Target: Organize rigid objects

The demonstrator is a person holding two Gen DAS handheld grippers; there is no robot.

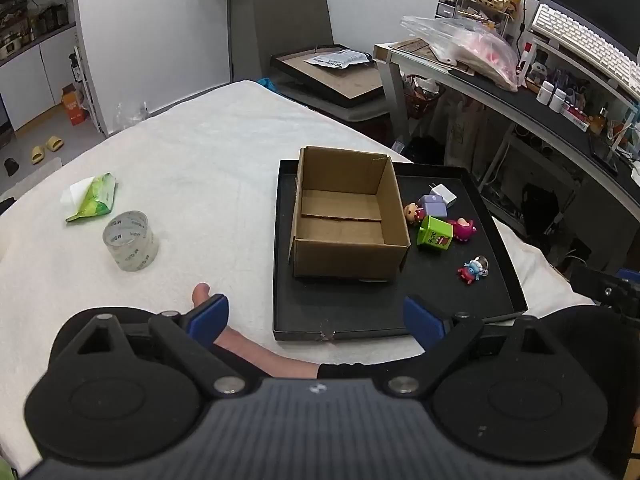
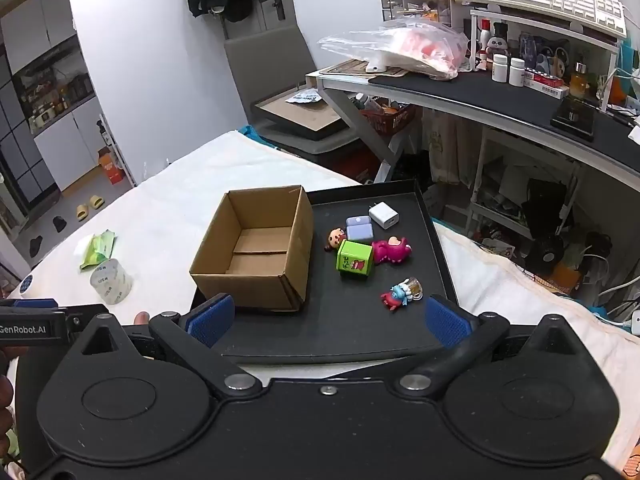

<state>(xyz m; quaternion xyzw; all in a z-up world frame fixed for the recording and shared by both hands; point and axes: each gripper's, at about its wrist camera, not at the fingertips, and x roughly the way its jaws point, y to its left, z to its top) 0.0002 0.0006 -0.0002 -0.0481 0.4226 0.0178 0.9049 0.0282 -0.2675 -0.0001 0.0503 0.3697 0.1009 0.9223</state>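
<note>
An empty cardboard box [image 1: 348,220] [image 2: 256,252] stands on the left part of a black tray [image 1: 496,264] [image 2: 432,248]. Right of the box lie a green cube [image 1: 434,233] [image 2: 355,259], a lilac block [image 1: 434,205] [image 2: 359,227], a white charger [image 1: 445,194] [image 2: 384,215], a pink figure [image 1: 464,229] [image 2: 393,250], a small doll [image 1: 413,213] [image 2: 336,237] and a blue-red figure [image 1: 472,270] [image 2: 400,293]. My left gripper [image 1: 316,316] is open above the tray's near left corner. My right gripper [image 2: 328,320] is open over the tray's near edge. Neither holds anything.
On the white cloth left of the tray stand a clear tape roll [image 1: 130,242] [image 2: 110,281] and a green wipes pack [image 1: 94,197] [image 2: 97,249]. A bare hand [image 1: 240,340] rests on the cloth under the left gripper. A cluttered desk [image 2: 520,96] and chair [image 1: 320,64] stand beyond.
</note>
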